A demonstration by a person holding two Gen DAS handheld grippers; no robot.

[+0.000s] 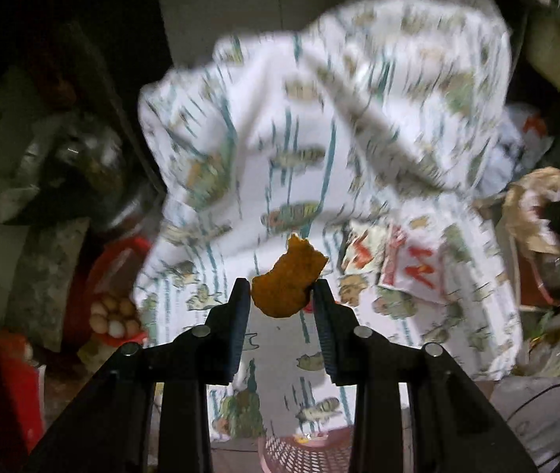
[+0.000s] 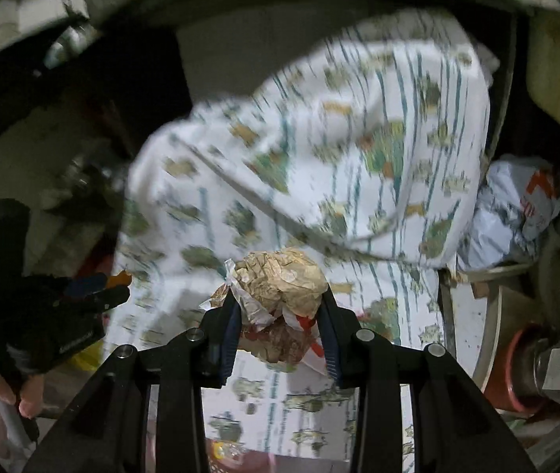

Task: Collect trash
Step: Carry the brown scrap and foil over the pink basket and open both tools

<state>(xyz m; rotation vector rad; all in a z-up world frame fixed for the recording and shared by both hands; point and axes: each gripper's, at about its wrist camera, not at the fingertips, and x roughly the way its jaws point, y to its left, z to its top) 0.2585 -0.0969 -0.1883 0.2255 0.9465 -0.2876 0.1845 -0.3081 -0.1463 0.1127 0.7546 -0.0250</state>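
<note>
We've got both grippers loaded — the left gripper [image 1: 282,289] pinches an orange food scrap [image 1: 286,282] at its fingertips, its long axis upright, while the right gripper [image 2: 280,307] clamps a crumpled paper wrapper [image 2: 280,287]. Below both, toward the camera, sits a pink mesh basket [image 1: 303,451] — seemingly the drop target, equally close to either.

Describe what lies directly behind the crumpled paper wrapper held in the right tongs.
Behind the crumpled paper wrapper, gripped by the right tongs, hangs a white patterned cloth. A red-and-white scrap shows just beneath the wrapper. What the cloth covers cannot be seen.
</note>
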